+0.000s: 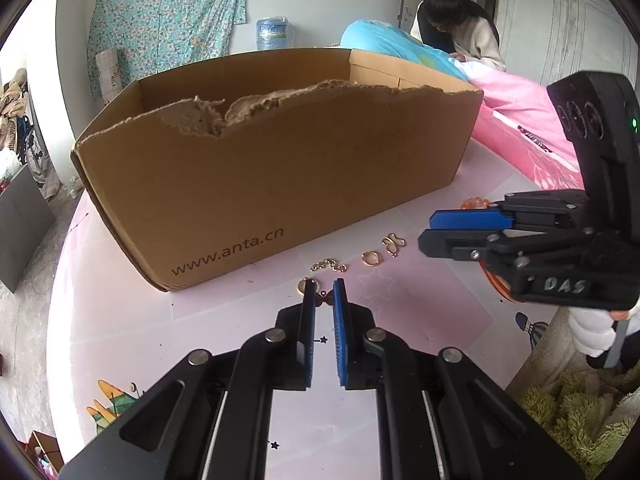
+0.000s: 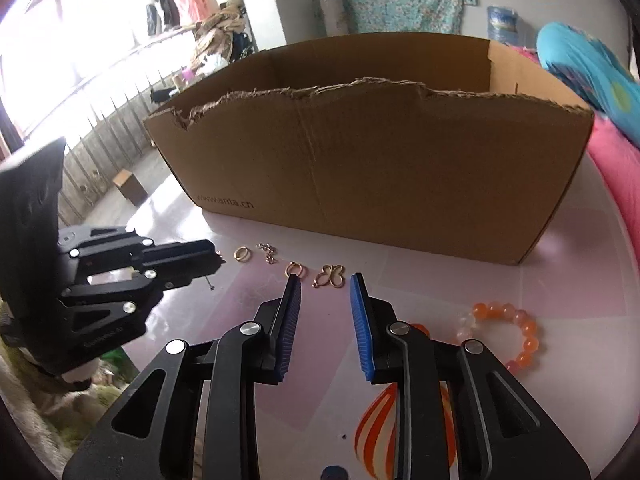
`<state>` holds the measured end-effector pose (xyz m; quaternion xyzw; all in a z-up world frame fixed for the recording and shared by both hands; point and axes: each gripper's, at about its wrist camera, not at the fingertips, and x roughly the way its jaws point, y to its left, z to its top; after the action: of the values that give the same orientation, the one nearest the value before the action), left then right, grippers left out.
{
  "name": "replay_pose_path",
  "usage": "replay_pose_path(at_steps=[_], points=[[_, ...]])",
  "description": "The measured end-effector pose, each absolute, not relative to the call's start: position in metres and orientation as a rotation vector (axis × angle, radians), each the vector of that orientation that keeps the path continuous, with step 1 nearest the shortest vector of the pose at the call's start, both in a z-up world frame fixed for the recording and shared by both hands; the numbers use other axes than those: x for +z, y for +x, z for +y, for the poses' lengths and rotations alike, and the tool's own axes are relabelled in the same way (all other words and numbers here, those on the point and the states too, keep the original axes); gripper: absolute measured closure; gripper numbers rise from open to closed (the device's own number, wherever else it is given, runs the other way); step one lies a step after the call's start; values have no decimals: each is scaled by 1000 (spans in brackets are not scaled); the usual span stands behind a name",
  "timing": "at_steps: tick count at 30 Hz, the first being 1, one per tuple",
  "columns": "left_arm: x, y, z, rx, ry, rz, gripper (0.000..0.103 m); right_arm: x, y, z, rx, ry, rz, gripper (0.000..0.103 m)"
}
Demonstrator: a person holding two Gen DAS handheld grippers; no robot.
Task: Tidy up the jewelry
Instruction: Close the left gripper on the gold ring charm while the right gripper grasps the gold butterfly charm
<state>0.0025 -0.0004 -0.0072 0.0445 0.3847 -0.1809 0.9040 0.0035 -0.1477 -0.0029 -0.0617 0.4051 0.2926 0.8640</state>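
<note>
Small gold jewelry lies on the pink table in front of a brown cardboard box (image 1: 280, 168). A short chain (image 1: 329, 265), a ring (image 1: 371, 257) and a butterfly-shaped piece (image 1: 394, 242) lie in a row. My left gripper (image 1: 323, 286) is slightly open, low over a small dark butterfly charm (image 1: 325, 299), with a gold ring (image 1: 303, 285) by its left finger. My right gripper (image 2: 325, 280) is open and empty, just short of the gold butterfly piece (image 2: 332, 274) and a ring (image 2: 295, 269). An orange bead bracelet (image 2: 506, 334) lies to its right.
The box (image 2: 380, 168) has a torn front rim and stands right behind the jewelry. The round table (image 1: 132, 320) ends at pink bedding (image 1: 520, 120) on the right. A person (image 1: 460, 28) bends over the bed behind. Green fluffy fabric (image 1: 580, 412) lies below the table edge.
</note>
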Motion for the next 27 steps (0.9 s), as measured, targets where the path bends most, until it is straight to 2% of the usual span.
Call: replay_pose_path(at_steps=[15, 27], points=[[-10, 4, 4, -397, 78, 792, 95, -11, 34, -134, 883, -483, 888, 78], [-11, 6, 6, -406, 67, 788, 95, -4, 66, -104, 964, -588, 975, 78]])
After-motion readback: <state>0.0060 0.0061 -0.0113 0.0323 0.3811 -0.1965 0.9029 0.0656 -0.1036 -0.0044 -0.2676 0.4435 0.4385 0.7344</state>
